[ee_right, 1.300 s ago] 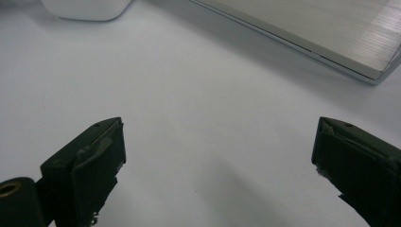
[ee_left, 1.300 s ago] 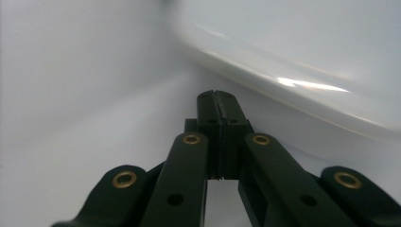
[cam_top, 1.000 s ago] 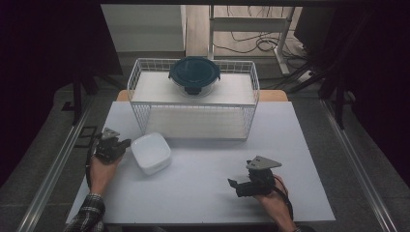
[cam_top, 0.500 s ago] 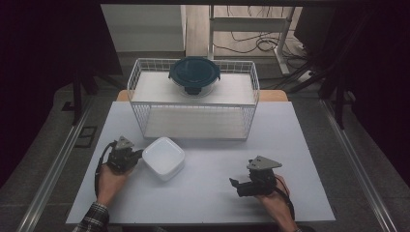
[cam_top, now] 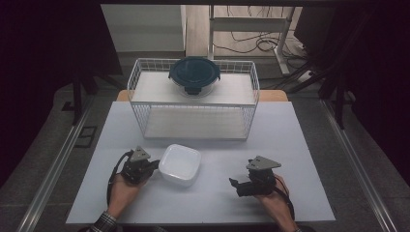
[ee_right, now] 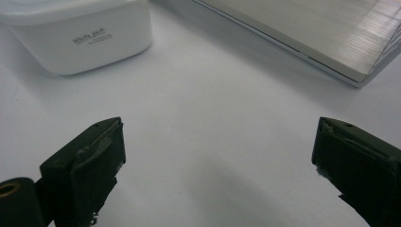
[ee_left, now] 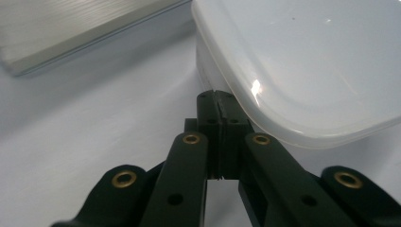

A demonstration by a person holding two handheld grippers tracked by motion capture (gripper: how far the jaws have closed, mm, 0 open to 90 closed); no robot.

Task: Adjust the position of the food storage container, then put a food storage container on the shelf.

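High view: the white table (cam_top: pixel 290 145) carries a white wire rack (cam_top: pixel 193 104) along its far edge, with a dark round lidded container (cam_top: pixel 194 75) on top. A white square plastic container (cam_top: pixel 180 164) sits nearer the table's near edge, left of centre. My left gripper (cam_top: pixel 153 166) is clenched tight, its tips against that container's wall. My right gripper (cam_top: pixel 234 186) rests released, jaws wide apart, towards the near right corner.

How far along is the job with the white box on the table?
Done: the white box sits mid-table, in front of the wire rack. In hand: the left gripper, jaws shut, presses its tips against the box's side; the right gripper waits open. Left: the box isn't in the rack, where a dark-lidded container sits.
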